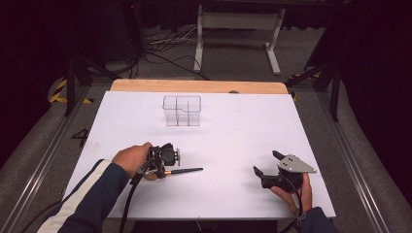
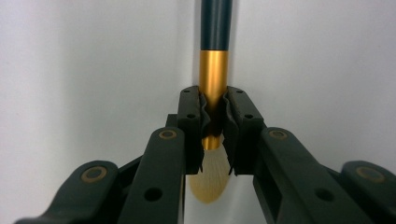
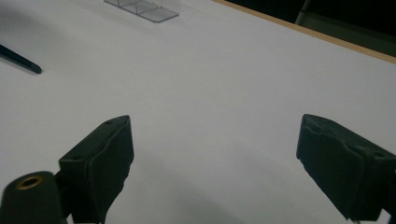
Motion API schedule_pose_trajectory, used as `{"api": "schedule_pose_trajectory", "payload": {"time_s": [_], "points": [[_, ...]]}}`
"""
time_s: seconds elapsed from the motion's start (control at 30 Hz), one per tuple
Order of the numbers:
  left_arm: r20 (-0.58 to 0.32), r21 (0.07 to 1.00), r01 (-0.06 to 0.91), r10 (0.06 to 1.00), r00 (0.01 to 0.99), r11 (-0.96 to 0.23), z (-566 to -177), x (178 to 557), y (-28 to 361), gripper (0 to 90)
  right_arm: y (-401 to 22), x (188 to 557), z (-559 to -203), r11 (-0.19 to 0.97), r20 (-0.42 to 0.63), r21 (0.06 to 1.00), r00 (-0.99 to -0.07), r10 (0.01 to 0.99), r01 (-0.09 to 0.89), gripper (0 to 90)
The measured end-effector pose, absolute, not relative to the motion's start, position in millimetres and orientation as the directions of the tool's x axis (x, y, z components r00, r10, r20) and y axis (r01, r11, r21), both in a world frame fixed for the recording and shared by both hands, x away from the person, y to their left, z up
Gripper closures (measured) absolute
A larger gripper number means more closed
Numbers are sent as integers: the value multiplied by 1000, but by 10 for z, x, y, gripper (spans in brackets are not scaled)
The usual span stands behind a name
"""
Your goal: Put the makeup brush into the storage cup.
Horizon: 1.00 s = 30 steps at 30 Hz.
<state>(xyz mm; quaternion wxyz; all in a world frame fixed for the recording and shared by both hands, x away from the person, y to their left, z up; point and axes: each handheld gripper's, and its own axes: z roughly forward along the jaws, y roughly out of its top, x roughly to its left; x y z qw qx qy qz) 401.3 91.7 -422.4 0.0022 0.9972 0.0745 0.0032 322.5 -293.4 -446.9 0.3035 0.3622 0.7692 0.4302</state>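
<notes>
The left gripper (image 2: 214,122) pinches a gold-ferruled, dark-handled makeup brush (image 2: 214,70), well short of the clear plastic compartmented organiser (image 1: 182,110); placing it likely remains. The right gripper (image 3: 215,163) rests with its jaws spread and empty.

One table (image 1: 233,145), white on top; one clear organiser (image 1: 182,110) on it, with what looks like four compartments, though the clear walls make the count unsure; one brush (image 1: 184,170), which has one gold ferrule (image 2: 214,74), one dark handle (image 2: 215,23) and one pale tuft (image 2: 210,179); two grippers, the left gripper (image 2: 212,119) and the right gripper (image 1: 266,163), each with two black jaws; two hands, the left hand (image 1: 131,159) and the right hand (image 1: 294,193); one grey plate (image 1: 295,164) atop the right gripper; one white stand (image 1: 238,34) on the floor beyond the table.
</notes>
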Motion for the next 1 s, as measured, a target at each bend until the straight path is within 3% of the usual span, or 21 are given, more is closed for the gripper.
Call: {"api": "schedule_pose_trajectory", "payload": {"time_s": [0.27,0.37,0.53,0.63,0.8,1.0], "points": [[10,44,161,162,987,-986,-4049,4033,872,784,-2557,3096,-4371,553,-380,818,-573,726,157,121],[22,58,153,155,988,-987,-3968,4026,814,784,-2306,3022,-4349,661,-520,747,-561,644,66,140],[26,73,169,171,985,-983,-3892,4027,711,783,-1984,2950,-4368,758,-662,651,-512,547,-32,181],[26,79,170,173,985,-982,-3838,4026,641,783,-1766,2931,-4403,816,-725,572,-513,459,-80,203],[25,70,182,185,983,-981,-3750,4027,498,783,-1356,2954,-4523,887,-805,436,-507,309,-152,312],[29,69,155,157,987,-986,-3694,3989,354,783,-1099,2961,-4603,921,-877,336,-420,231,-196,334]]}}
